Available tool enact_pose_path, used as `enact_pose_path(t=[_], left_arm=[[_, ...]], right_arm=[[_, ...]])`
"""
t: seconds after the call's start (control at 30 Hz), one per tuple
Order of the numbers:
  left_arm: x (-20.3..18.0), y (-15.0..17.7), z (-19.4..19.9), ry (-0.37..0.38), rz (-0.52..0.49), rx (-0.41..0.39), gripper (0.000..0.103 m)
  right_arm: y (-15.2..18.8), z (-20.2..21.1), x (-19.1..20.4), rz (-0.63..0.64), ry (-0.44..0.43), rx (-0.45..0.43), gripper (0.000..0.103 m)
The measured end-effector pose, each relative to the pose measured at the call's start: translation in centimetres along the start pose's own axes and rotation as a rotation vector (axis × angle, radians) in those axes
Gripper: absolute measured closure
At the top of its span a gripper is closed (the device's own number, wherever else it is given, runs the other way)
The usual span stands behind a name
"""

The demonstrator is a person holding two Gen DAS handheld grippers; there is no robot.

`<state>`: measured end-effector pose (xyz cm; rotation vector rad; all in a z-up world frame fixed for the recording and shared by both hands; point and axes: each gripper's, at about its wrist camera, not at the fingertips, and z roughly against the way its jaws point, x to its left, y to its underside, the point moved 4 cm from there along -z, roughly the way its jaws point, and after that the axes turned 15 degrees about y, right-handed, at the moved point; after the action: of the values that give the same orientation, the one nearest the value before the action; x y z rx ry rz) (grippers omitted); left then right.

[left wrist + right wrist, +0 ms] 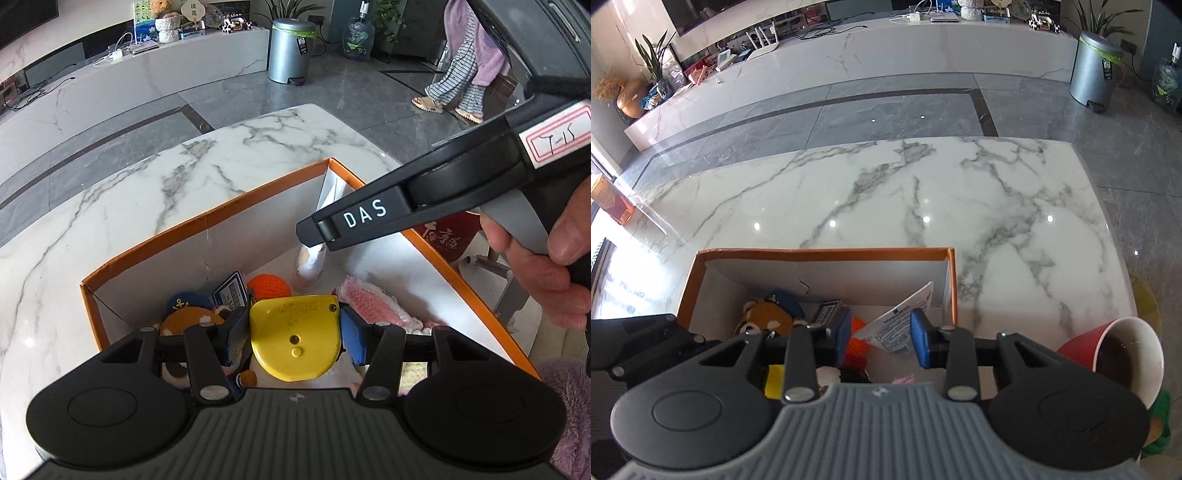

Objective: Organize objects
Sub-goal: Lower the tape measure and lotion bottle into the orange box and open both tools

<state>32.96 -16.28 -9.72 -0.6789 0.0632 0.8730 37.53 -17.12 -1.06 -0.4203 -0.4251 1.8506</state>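
Note:
An orange-rimmed cardboard box (207, 221) with a white inside stands on the marble table (147, 177). My left gripper (294, 330) is shut on a yellow tape measure (294, 339) and holds it over the box. In the box lie a bear plush (192, 319), an orange crochet ball (269, 287), a pink knitted piece (373, 304) and a plastic packet (312, 264). My right gripper (881, 334) is open over the box (823, 254), its jaws either side of the packet (901, 325). From the left wrist view it reaches in from the right (317, 236).
A red paper cup (1123, 354) with dark liquid stands right of the box near the table edge. A grey bin (291, 50) stands on the floor beyond. A person in striped trousers (458, 74) stands at the far right. A low marble shelf (886, 40) runs along the back.

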Motion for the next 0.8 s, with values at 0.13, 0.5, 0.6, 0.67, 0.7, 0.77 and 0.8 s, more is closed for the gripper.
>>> enact_pose_path(t=[0.13, 0.5, 0.6, 0.67, 0.7, 0.77, 0.8], left_arm=[[0.1, -0.6, -0.6, 0.008, -0.022, 0.028, 0.041], [-0.6, -2.7, -3.6, 0.018, -0.267, 0.095, 0.04], [-0.4, -3.1, -4.9, 0.027, -0.308, 0.127, 0.04], [-0.4, -3.3, -5.7, 0.045, -0.327, 0.145, 0.04], [-0.3, -3.3, -6.0, 0.043, -0.338, 0.157, 0.04], [-0.3, -3.3, -6.5, 0.022, -0.348, 0.174, 0.04], [-0.2, -3.3, -6.8, 0.02, -0.349, 0.186, 0.04]], right_arm=[[-0.3, -0.4, 0.2, 0.025, 0.036, 0.003, 0.08], [0.1, 0.1, 0.5, 0.384, 0.161, -0.037, 0.1], [0.1, 0.1, 0.3, 0.392, 0.156, -0.021, 0.099], [0.1, 0.1, 0.2, 0.383, 0.151, -0.016, 0.099], [0.1, 0.0, 0.3, 0.385, 0.154, -0.017, 0.099], [0.0, -0.1, 0.4, 0.381, 0.154, -0.018, 0.098], [-0.1, -0.1, 0.4, 0.381, 0.155, -0.019, 0.098]])
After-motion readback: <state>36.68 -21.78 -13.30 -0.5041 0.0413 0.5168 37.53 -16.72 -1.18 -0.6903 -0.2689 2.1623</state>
